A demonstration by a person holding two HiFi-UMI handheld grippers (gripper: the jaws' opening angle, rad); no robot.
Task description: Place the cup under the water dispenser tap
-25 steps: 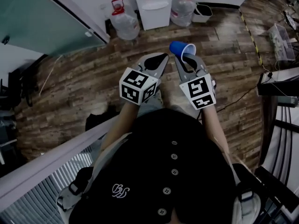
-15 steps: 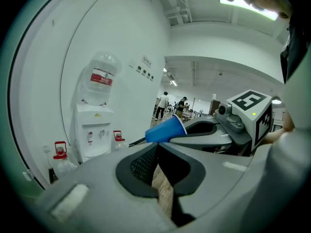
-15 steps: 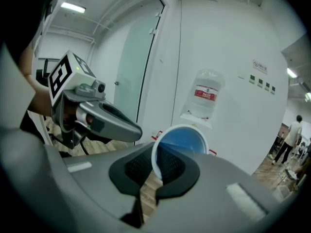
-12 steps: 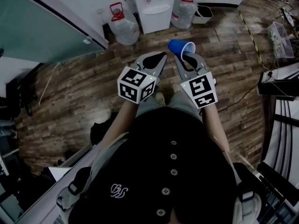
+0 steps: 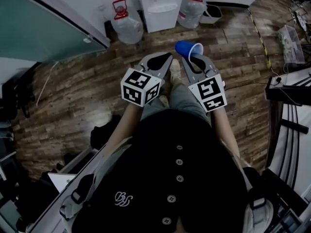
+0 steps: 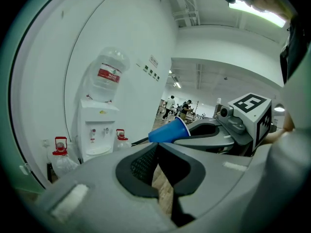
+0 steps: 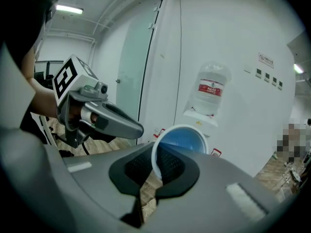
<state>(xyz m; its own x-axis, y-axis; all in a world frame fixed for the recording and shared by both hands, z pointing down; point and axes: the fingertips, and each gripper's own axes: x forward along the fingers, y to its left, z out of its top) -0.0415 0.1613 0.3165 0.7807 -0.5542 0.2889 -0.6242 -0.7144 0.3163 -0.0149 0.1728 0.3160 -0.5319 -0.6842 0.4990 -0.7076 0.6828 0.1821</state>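
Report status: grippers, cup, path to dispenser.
Right hand-held gripper shut on cup rim; left hand-held gripper shut, empty. Cup tilted, short of dispenser. Bottles flank dispenser, none in front.

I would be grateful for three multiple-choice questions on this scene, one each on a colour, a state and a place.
1. What colour is the cup? A red; B white; C blue.
2. The left gripper is: A shut and empty; B wide open; C shut on the cup.
3. Where is the cup? A in the left gripper; B in the right gripper; C in neither.

Answers: 1 C, its wall shows blue in every view. 2 A, its jaws meet with nothing between them. 3 B, the right gripper's jaws pinch the cup's rim.
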